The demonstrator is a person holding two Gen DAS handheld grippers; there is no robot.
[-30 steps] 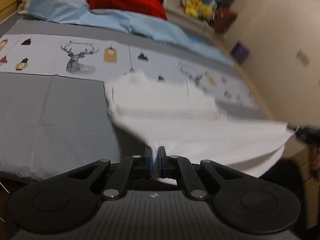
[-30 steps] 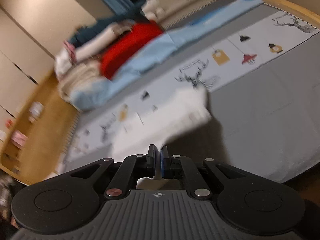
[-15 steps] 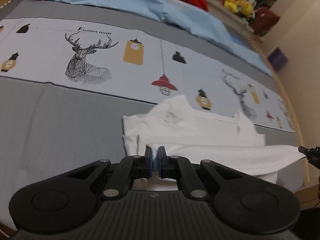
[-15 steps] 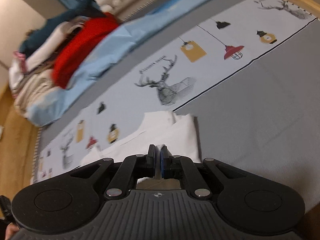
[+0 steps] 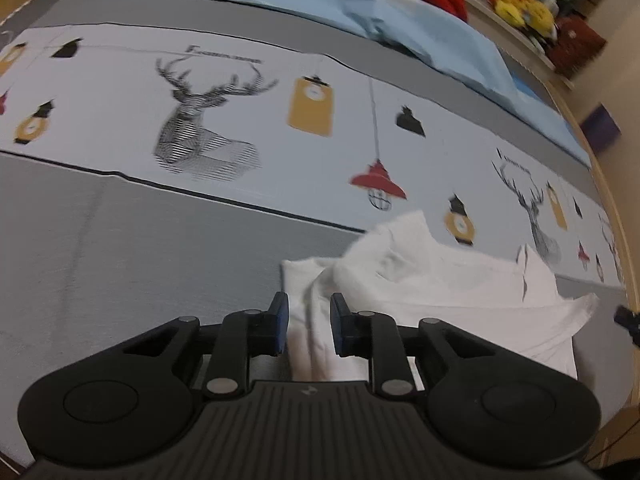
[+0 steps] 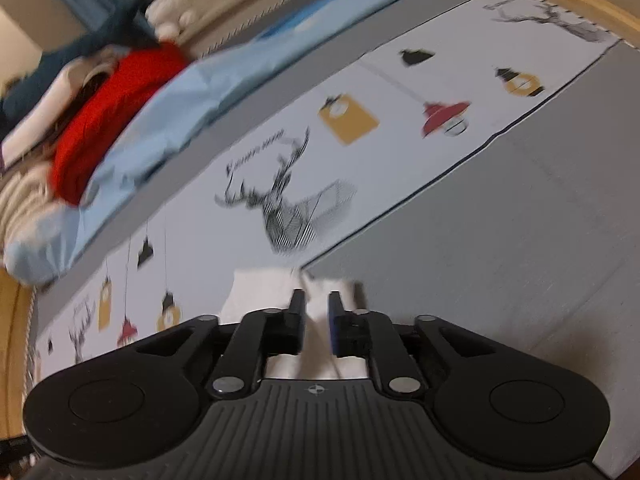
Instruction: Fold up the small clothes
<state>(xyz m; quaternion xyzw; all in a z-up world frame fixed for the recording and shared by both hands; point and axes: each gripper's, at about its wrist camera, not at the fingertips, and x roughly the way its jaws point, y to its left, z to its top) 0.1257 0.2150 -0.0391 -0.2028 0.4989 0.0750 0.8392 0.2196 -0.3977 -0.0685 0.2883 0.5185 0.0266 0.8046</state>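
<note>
Both claws, left [image 5: 308, 326] and right [image 6: 316, 322], had just been opening, released, small white cotton garment [image 5: 440, 292] between them at lower centre. Risk: loose fold springing open on the printed grey bed sheet [image 5: 140, 240].

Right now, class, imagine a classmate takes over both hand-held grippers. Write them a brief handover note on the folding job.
Left hand-held gripper: jaws have just been opening, pads apart with the white garment between them, no longer pinched.
Right hand-held gripper: the same, jaws just opening over the garment's other end.
Garment: lying on the grey bed cover, at the edge of the printed deer strip, folded over on itself.
Done: one fold laid down and released.
Left: it looks rumpled near the collar; probably smooth it, then fold again. More clothes seem piled at the bed's far end.
</note>
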